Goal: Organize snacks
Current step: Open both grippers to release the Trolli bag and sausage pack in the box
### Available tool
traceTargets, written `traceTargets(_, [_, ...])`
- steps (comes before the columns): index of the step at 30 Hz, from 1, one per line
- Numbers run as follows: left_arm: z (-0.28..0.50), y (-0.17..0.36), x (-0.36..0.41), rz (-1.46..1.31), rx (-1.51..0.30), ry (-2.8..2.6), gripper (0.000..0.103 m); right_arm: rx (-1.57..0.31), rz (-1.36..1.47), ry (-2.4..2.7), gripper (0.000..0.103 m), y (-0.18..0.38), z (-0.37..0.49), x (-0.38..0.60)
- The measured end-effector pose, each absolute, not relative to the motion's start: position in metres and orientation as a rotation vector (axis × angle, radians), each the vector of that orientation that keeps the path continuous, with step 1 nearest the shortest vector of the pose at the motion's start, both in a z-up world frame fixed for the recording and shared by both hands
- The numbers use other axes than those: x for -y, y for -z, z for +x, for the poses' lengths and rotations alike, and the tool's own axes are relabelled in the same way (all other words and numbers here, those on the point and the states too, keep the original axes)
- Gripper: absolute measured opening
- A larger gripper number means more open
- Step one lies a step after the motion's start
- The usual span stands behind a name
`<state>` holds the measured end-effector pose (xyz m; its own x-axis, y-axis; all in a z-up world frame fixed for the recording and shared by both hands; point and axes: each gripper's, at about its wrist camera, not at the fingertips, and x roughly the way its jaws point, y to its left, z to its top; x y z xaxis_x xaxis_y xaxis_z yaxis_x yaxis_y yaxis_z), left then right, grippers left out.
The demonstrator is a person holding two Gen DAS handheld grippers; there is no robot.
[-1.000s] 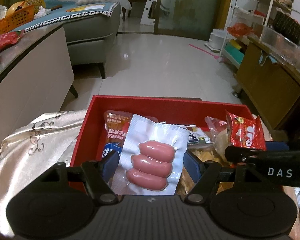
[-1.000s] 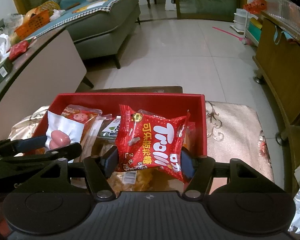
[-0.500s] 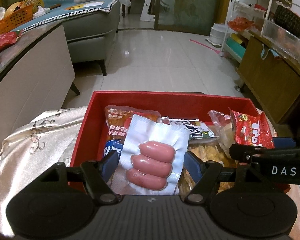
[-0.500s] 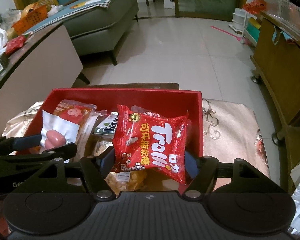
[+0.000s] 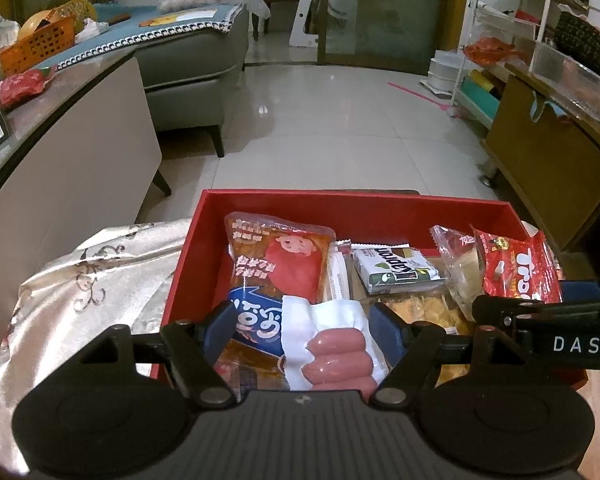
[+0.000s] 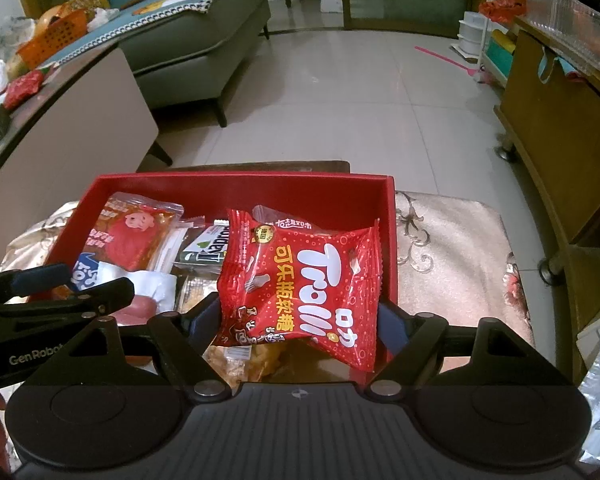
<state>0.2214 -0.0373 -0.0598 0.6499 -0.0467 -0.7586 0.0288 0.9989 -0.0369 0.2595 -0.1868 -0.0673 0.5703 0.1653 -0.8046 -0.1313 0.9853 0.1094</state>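
Living room: pale tiled floor, grey sofa [image 5: 196, 60] upper left, wooden cabinet [image 6: 560, 152] at right. Lower centre of both views, a red box [image 5: 340, 204] sits on a patterned cloth [image 6: 452, 248], already crowded with packets.

Red candy bag [image 6: 304, 280], centre of the right wrist view: light, puffy, slick film. Likely to slide; take it by a crimped end seam. Right gripper [image 6: 300, 322] has just been opening; bag lies between the jaws, pads apparently clear of it, leaning on the box's right wall.

Sausage pack [image 5: 332, 344], bottom centre of the left view: limp vacuum film, denser. Left gripper [image 5: 300, 322] about two-thirds open, pack slumped between the fingers, not squeezed.

Green wrapper [image 5: 396, 268] and orange pouch [image 5: 284, 256] crowd the floor; grippers sit close together.
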Motion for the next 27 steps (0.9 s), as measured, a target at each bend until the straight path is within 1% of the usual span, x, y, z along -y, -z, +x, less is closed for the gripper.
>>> traceTargets(12, [0.215, 0.052, 0.038, -0.011, -0.838, 0.039, 0.067, -0.941, 0.040, -0.171, 0.085, 0.064, 0.258, 0.187])
traceTargets(27, [0.197, 0.034, 0.046, 0.037, -0.769, 0.041, 0.067, -0.884, 0.054, -0.155, 0.086, 0.047, 0.247, 0.194])
